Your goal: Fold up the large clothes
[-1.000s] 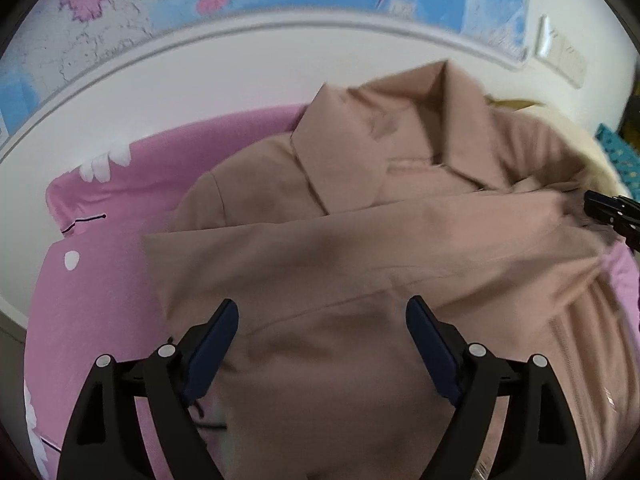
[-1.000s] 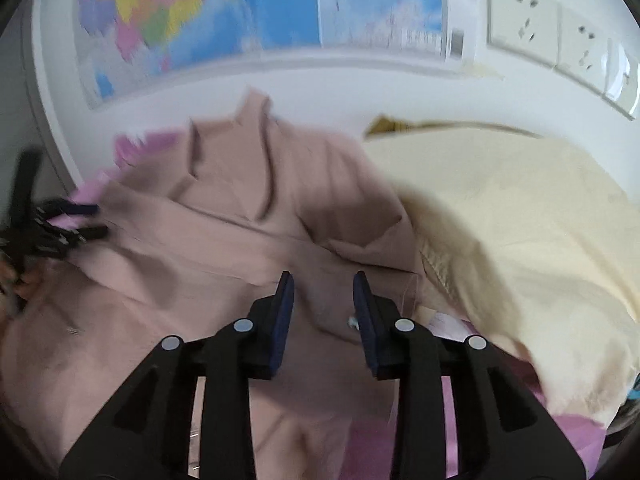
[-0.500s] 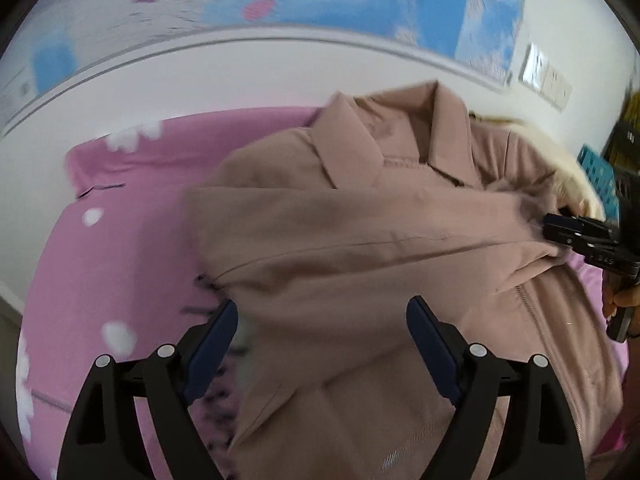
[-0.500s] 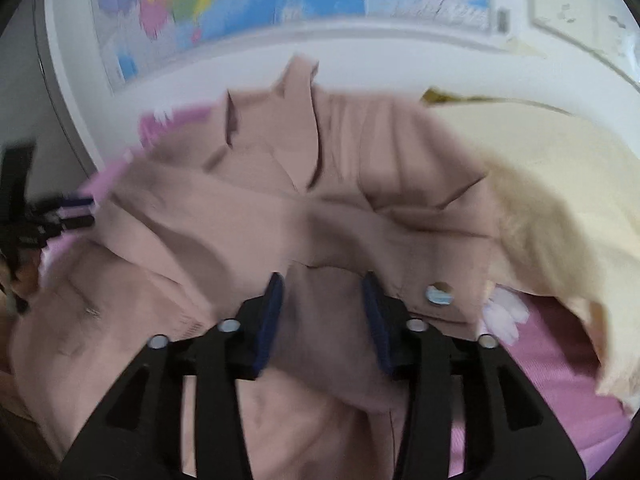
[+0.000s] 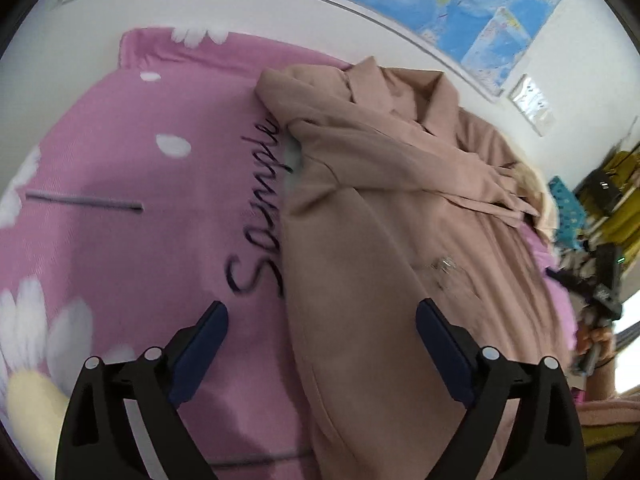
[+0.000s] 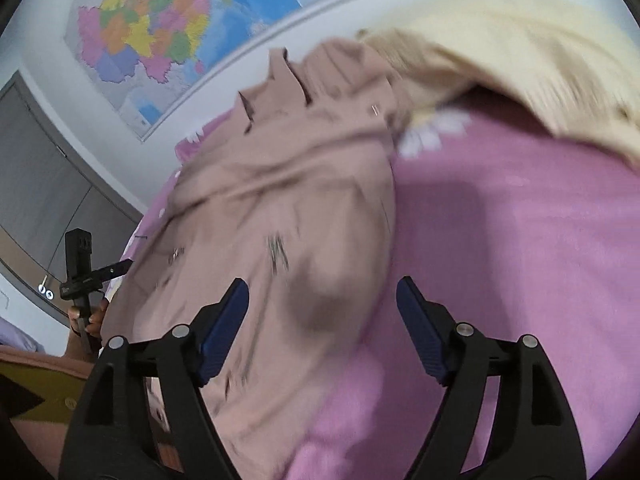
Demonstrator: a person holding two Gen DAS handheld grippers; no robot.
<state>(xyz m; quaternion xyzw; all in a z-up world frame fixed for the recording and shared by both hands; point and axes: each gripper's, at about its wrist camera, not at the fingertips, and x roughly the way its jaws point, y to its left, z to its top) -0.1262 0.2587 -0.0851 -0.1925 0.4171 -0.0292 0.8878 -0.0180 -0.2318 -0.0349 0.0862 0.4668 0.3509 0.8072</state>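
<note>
The tan coat [image 5: 400, 208] lies on the pink sheet [image 5: 132, 168], folded narrow along its length, collar toward the map wall [image 6: 168, 32]. Its left edge runs just beside the word "Sample" [image 5: 260, 216] printed on the sheet. A cream garment [image 6: 512, 52] sits beside the coat's collar end, touching it on the right.

The left gripper [image 5: 322, 334] hovers spread wide over the coat's left edge, nothing between its pads. The right gripper [image 6: 322, 312] has just been opening and now stands released over the coat's right edge, cloth below it but not pinched.

Both sleeves look tucked in, so the next fold is probably hem up toward collar. To do it well, I'd say each gripper should drop to a hem corner on its own side, pinch all the layers together, and lift evenly so the sleeves across the chest don't slide out. Keep the coat clear of the cream garment while carrying the hem over.
</note>
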